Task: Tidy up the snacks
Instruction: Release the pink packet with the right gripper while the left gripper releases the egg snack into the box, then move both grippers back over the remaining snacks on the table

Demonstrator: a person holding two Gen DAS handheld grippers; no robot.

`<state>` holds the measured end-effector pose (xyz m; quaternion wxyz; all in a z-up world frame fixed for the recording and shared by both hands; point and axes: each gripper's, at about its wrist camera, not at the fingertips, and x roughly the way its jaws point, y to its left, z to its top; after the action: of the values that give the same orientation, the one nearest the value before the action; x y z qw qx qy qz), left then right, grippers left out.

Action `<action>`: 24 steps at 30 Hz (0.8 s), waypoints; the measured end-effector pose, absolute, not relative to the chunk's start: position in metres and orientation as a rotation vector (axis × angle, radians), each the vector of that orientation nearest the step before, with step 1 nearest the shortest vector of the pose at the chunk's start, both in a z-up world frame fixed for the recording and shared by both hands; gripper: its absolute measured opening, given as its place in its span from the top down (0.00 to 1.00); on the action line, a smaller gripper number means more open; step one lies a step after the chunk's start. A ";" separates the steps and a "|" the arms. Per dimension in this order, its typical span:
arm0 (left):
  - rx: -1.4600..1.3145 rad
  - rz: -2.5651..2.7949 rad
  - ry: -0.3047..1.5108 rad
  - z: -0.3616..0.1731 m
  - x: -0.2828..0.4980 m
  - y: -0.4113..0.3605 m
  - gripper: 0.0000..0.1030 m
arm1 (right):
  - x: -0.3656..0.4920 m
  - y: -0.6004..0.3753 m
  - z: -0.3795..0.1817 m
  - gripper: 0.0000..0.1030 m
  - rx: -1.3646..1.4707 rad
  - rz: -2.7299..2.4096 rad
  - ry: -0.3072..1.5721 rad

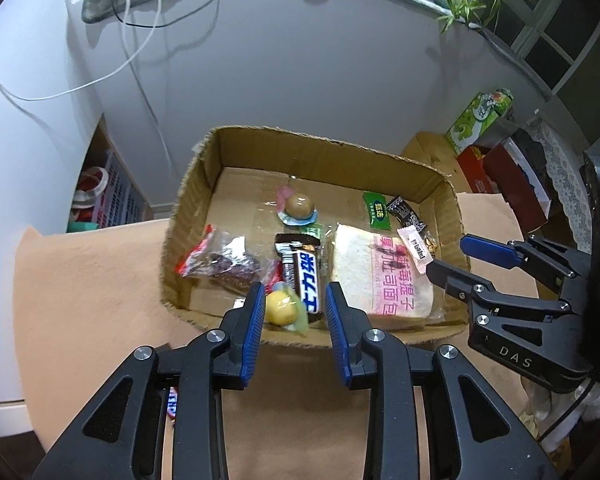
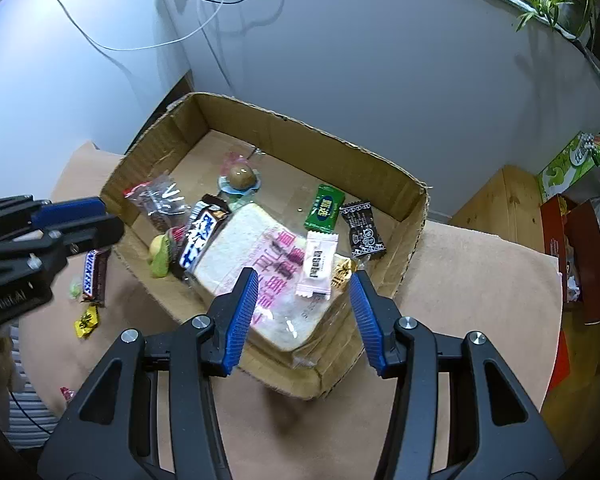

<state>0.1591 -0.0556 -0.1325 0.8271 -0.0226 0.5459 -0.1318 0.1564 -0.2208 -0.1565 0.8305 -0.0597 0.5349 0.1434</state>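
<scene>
Left wrist view showed your left gripper (image 1: 295, 307) hanging over the near wall of the cardboard box (image 1: 188, 200), its blue pads parted with nothing pressed between them; the yellow round candy (image 1: 281, 309) in clear wrap lay below the gap, inside the box.

Left to right, the box held one clear bag of dark snacks with red ends (image 1: 224, 262), that one yellow candy, one brown Snickers bar with blue lettering on white (image 1: 303, 276), one brown ball-shaped sweet on a blue wrapper (image 1: 299, 209) farther back, one wrapped slice of toast bread printed with pink characters (image 1: 374, 276), one green sachet (image 1: 377, 211), one black patterned candy (image 1: 405, 211) and one pale pink sachet (image 1: 415, 249) resting on the bread. A gold-wrapped piece (image 1: 432, 245) peeked out beside the pink one. Your right gripper (image 1: 456, 256) stood at the box's right wall, jaws apart and empty.

Right wrist view had a second Snickers bar (image 2: 94, 272) lying outside the box on the tan tabletop (image 2: 480, 280), with one small green candy (image 2: 73, 289) and one yellow candy (image 2: 86, 322) near it. You held the right gripper (image 2: 304, 294) open above the bread's near end (image 2: 236, 252), touching nothing.
</scene>
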 end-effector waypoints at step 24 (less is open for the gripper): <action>-0.225 -0.074 1.152 -0.135 0.069 0.090 0.72 | 0.077 -0.153 -0.151 0.51 -0.139 0.538 1.150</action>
<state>0.0690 0.0902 -0.1350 0.8321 -0.1060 0.5433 -0.0350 0.0772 -0.1532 -0.1508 0.8029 -0.0650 0.5367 0.2512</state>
